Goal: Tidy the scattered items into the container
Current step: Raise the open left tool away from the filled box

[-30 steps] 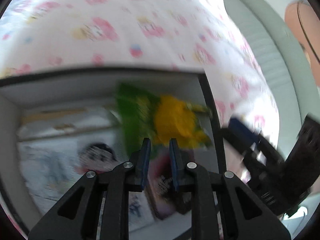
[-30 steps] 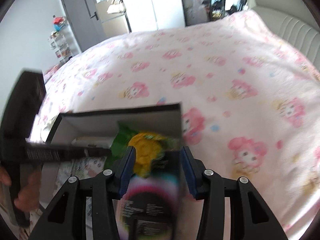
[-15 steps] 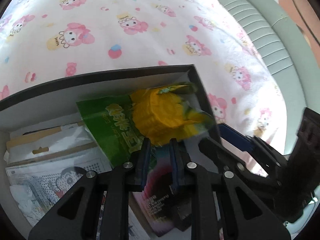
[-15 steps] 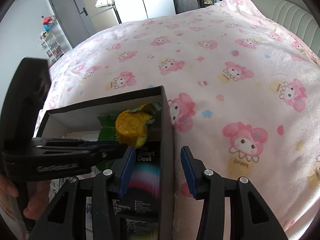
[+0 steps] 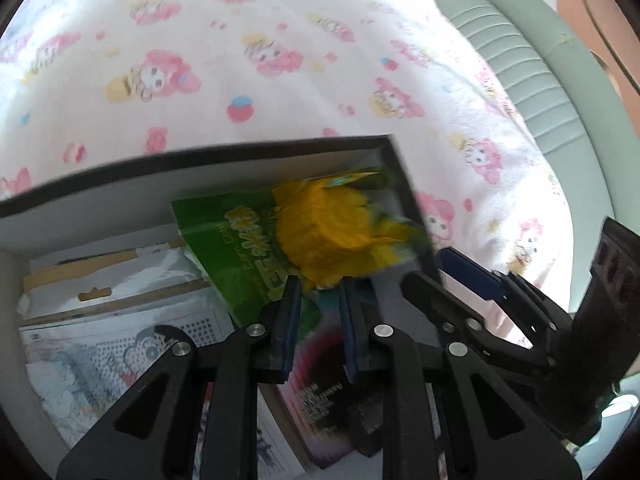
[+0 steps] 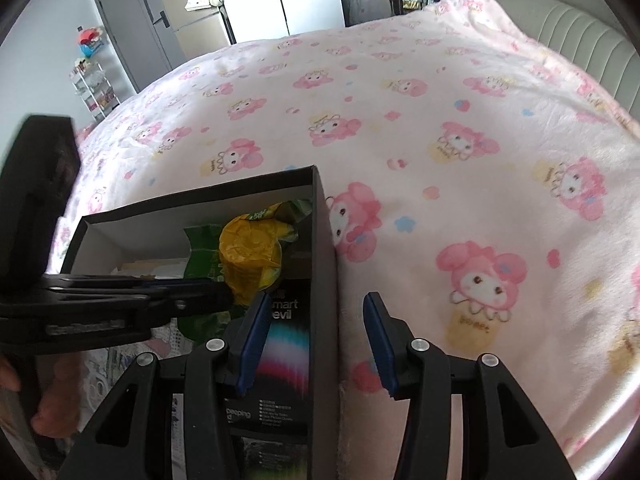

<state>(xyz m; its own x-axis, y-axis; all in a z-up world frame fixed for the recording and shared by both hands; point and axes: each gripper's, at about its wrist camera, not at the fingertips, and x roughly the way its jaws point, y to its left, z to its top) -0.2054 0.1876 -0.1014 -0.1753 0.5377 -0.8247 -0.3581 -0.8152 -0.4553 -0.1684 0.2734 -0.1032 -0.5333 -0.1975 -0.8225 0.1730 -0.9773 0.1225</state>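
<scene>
Inside the cardboard box [image 5: 240,152], crinkly snack bag [image 5: 320,236] (yellow-green) lies under both opening, empty tools [image 5: 318,300] [image 6: 316,312].

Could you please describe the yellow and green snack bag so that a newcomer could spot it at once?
On the pink cartoon-print bedspread sits a dark open box. In its far right corner lies the snack bag, the only crinkled green packet with a bulging yellow middle, among flat printed packs.

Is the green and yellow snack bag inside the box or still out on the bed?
Inside. The snack bag lies within the black box's walls, leaning into its far right corner on top of other packages.
</scene>
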